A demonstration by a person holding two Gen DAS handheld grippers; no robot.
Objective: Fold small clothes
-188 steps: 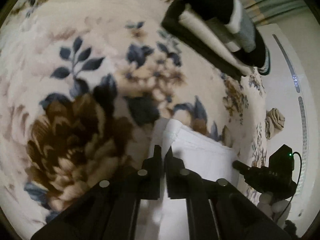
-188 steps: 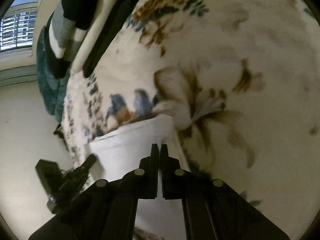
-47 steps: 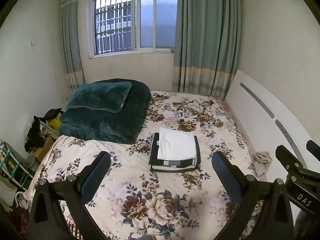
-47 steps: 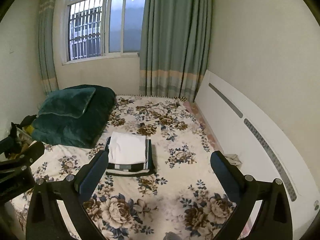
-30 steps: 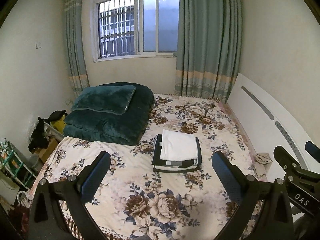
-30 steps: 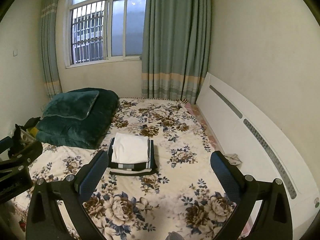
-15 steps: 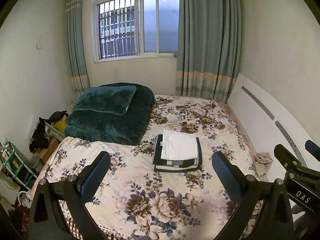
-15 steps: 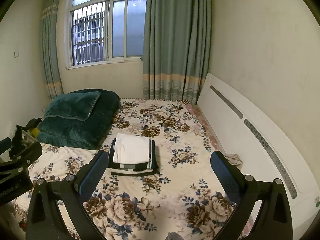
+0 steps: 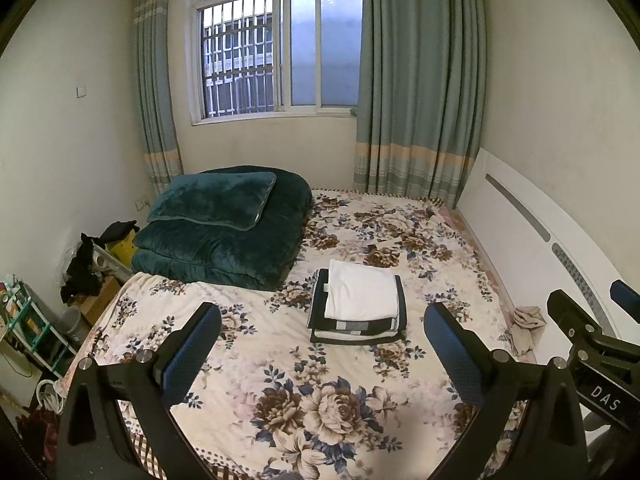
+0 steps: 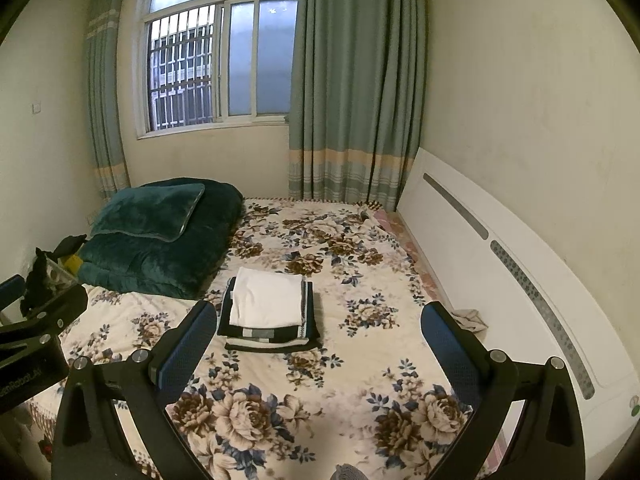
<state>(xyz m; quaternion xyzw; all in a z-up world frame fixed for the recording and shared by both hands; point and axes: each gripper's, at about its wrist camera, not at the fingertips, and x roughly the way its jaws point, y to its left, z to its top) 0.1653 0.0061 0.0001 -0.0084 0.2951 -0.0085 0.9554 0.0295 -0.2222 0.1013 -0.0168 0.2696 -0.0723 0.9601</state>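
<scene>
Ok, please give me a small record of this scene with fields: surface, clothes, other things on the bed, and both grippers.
surface: bed with floral blanket
clothes: white folded garment on top of a stack of dark folded clothes, mid-bed
other things: green quilt with green pillow on it, far left corner
beside bed: crumpled cloth by white headboard
left gripper: open, empty, raised away from the stack
right gripper: open, empty, raised away from the stack

Dim, yellowish indoor light; pale blue daylight through window (image 9: 280, 48). Sharp centre, strong fisheye bending, black vignette at corners. Soft shadows, no glare.
</scene>
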